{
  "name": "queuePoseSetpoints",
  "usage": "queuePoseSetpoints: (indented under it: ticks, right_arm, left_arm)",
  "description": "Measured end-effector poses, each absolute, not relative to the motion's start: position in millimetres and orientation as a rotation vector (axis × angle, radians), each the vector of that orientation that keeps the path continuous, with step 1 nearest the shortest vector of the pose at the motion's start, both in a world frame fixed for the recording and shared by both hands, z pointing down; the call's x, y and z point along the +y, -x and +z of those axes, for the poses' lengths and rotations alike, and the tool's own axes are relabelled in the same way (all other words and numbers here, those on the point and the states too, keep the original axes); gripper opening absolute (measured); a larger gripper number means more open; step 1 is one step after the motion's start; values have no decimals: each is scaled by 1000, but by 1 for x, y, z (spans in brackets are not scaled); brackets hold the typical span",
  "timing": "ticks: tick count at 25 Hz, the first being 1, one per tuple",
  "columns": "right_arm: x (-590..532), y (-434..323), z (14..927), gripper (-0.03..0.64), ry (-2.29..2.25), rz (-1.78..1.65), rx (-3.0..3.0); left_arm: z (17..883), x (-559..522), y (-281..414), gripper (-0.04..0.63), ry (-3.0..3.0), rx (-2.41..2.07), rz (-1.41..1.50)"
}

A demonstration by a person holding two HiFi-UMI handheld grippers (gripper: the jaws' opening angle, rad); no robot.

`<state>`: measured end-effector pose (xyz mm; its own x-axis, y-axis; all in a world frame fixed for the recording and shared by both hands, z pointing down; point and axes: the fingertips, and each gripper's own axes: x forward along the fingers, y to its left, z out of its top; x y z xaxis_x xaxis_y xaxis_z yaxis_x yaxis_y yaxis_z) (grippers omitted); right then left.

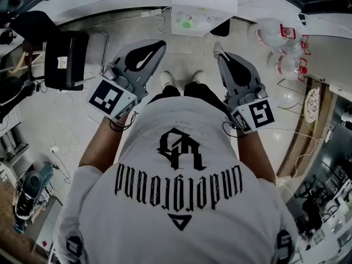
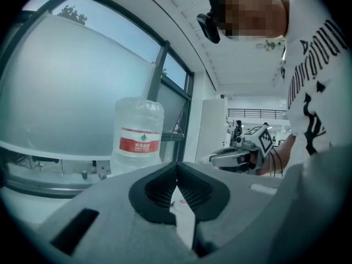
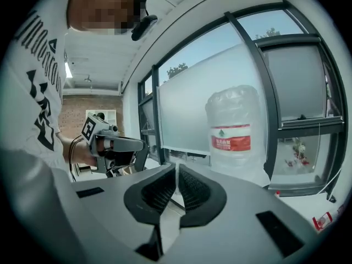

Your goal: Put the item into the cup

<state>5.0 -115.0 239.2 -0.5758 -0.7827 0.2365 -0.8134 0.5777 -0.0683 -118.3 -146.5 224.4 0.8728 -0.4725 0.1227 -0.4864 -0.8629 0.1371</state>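
No cup and no item to put in it can be told in any view. I hold both grippers up in front of my chest, over the floor. In the head view my left gripper [image 1: 158,45] points forward with its jaws together and nothing between them. To its right, my right gripper [image 1: 219,48] is likewise shut and empty. The left gripper view shows its own jaws [image 2: 177,169] closed, with the right gripper [image 2: 242,153] beyond. The right gripper view shows closed jaws [image 3: 176,169] and the left gripper [image 3: 113,144] at left.
A white table [image 1: 217,4] with clear packaging and something green [image 1: 187,22] stands ahead. Large water bottles [image 1: 275,34] lie at the right; one [image 2: 139,133] stands by the window. A black case [image 1: 66,59] sits at left. Cables cross the floor.
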Motion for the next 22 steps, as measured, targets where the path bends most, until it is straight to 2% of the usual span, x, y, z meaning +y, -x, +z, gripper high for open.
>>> queuePoseSetpoints:
  ticks: [9,22]
  right_arm:
    - [-141,-9,269,18,-1333,312,-2612]
    - [-180,-7,330,18,-1295,406,-2607]
  left_arm:
    - [249,-170,98,14,-2856,-689,171]
    - [312,-195,104,14,-2799,-713,261]
